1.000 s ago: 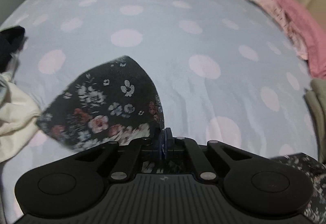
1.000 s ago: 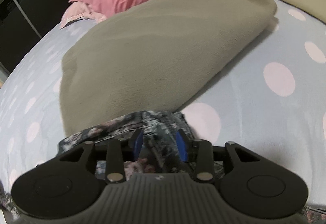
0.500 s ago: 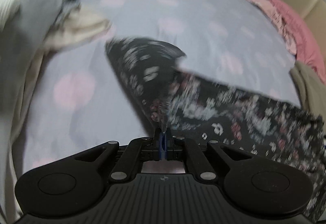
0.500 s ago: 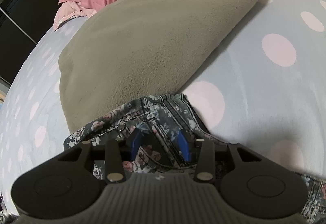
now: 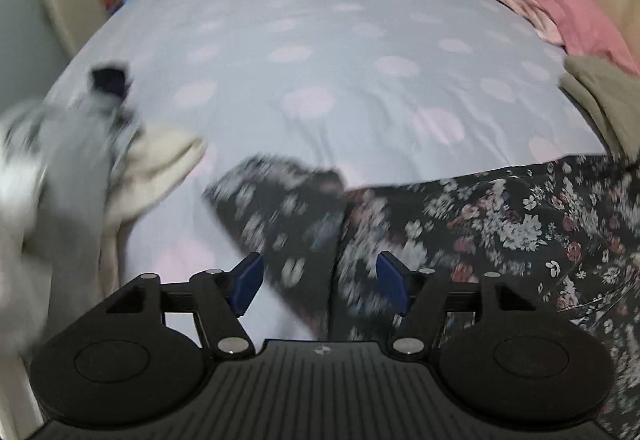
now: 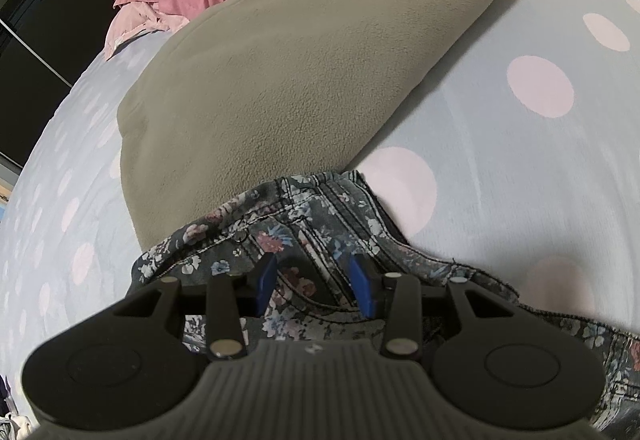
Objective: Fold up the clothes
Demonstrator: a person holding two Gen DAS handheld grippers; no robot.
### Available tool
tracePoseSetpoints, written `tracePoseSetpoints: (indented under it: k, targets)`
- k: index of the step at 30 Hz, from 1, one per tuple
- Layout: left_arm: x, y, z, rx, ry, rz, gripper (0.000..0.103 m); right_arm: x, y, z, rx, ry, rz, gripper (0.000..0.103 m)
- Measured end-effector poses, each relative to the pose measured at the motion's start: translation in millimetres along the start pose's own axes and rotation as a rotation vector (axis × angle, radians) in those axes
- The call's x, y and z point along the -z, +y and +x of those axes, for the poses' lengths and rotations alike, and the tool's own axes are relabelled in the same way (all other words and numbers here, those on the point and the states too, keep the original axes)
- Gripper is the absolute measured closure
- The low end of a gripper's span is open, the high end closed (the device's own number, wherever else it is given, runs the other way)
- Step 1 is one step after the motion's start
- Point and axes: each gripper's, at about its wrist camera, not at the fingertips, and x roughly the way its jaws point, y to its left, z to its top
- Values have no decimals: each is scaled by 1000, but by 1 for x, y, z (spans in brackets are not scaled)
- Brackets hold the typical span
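One floral denim garment (image 5: 500,224), rumpled.

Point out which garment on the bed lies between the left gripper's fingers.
The dark floral trousers. They spread right in front of the left gripper, whose jaws are opening with the cloth between them. The cream garment and grey garment sit off to the side.

The bed (image 5: 320,52) has a pale blue sheet with pink polka dots. Lying on it: dark floral trousers (image 5: 500,224) stretched across the near side, a khaki fleece blanket (image 6: 304,80) touching their waistband end, pink bedding (image 5: 552,4) at the far right, and a blurry heap of grey and cream clothes (image 5: 80,176) on the left.
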Motion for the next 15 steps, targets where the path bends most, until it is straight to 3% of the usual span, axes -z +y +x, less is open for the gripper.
tracePoseSetpoints:
  k: [3,5,8,9,10,12,15]
  targets:
    - [-12,-21,26,-29,15,83,40,-1,-1,0,1,-2,2,59]
    - [-16,-33,50,-95,29,139,41,-1,-1,1,1,0,7,59]
    - [-12,-48,82,-234,36,285,54,-2,0,1,-3,1,3,59]
    - [-10,-47,86,-255,39,298,63,-2,1,0,-5,2,1,59]
    - [-8,-46,91,-275,43,309,80,-3,2,0,-8,3,-1,59]
    - [-6,-33,87,-266,44,252,95,-3,2,0,-14,1,-6,59]
    - [-3,-8,67,-249,19,135,100,-4,3,2,-12,6,-15,59]
